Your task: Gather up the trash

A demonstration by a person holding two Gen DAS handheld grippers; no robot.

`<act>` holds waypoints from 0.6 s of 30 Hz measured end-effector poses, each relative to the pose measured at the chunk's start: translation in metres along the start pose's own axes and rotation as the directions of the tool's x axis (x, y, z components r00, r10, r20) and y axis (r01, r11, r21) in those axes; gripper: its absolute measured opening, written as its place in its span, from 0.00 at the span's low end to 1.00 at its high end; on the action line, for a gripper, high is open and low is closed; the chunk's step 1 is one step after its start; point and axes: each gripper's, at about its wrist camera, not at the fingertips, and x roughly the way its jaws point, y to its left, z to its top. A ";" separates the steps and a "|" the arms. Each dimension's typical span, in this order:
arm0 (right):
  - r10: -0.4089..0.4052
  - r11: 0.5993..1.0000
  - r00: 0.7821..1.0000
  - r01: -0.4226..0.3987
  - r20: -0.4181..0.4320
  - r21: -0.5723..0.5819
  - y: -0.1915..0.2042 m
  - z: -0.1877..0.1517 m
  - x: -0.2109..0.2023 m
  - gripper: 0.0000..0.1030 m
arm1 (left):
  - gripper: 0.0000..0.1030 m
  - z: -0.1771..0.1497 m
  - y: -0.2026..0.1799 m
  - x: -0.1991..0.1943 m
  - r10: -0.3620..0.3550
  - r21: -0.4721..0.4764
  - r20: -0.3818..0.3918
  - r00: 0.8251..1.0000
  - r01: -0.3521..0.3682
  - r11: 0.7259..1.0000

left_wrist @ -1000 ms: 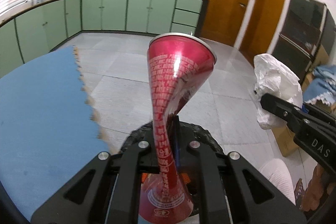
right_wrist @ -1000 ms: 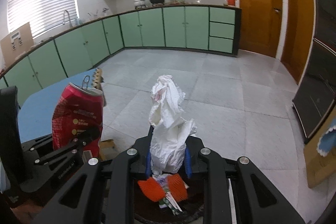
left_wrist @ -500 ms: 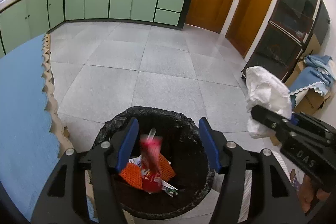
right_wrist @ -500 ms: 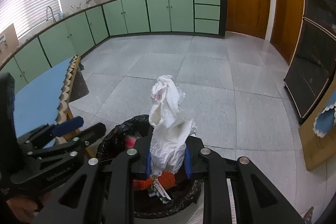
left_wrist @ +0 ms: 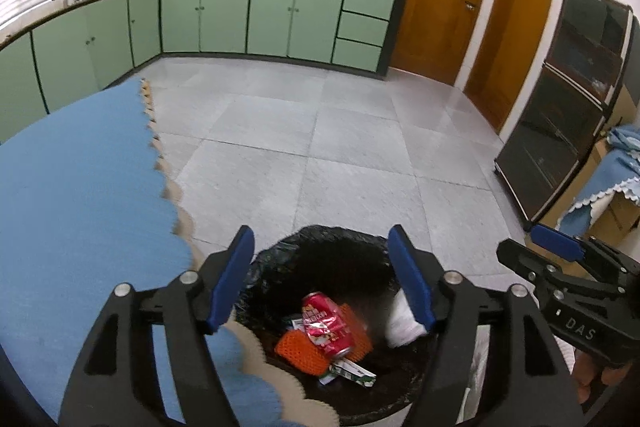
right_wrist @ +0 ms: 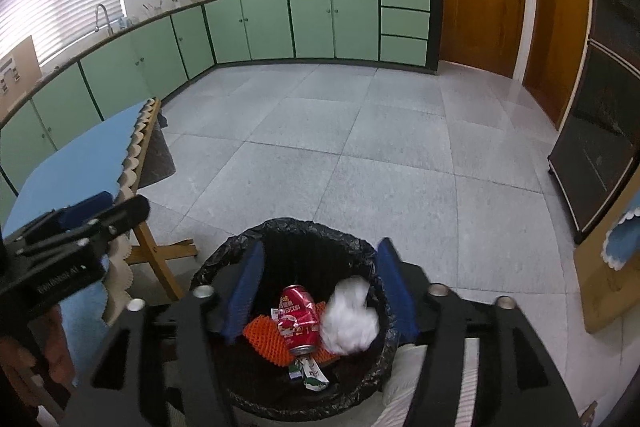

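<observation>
Both dropped a moment ago — crushed red drink can (left_wrist: 326, 325) and crumpled white plastic wad (right_wrist: 350, 321) now inside black-lined round bin (right_wrist: 280, 231), left gripper (left_wrist: 322, 277) and right gripper (right_wrist: 318, 287) opening, empty — ready for more trash.

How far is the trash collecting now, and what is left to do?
Done: the red can lies in the black-lined bin. In hand: nothing; both grippers' jaws are opening, and the white wad is blurred between the right gripper's pads, over the bin. No other loose trash shows.
</observation>
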 end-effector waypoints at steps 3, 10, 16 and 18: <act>-0.007 1.000 1.000 0.007 0.020 -0.001 0.002 0.004 -0.007 0.68 | 0.72 0.004 0.007 -0.011 0.010 -0.015 0.017 1.000 -0.009 1.000; -0.018 1.000 0.997 0.018 0.082 0.004 0.005 0.016 -0.033 0.87 | 0.84 0.013 0.013 -0.042 0.024 -0.029 0.064 0.998 -0.022 0.999; -0.001 1.000 0.994 0.001 0.111 -0.005 0.012 0.025 -0.058 0.94 | 0.87 0.015 0.016 -0.075 0.054 -0.021 0.097 0.994 -0.052 0.998; 0.014 1.000 0.994 -0.014 0.109 -0.004 0.016 0.025 -0.065 0.94 | 0.88 0.013 0.016 -0.086 0.064 -0.018 0.100 0.993 -0.063 0.998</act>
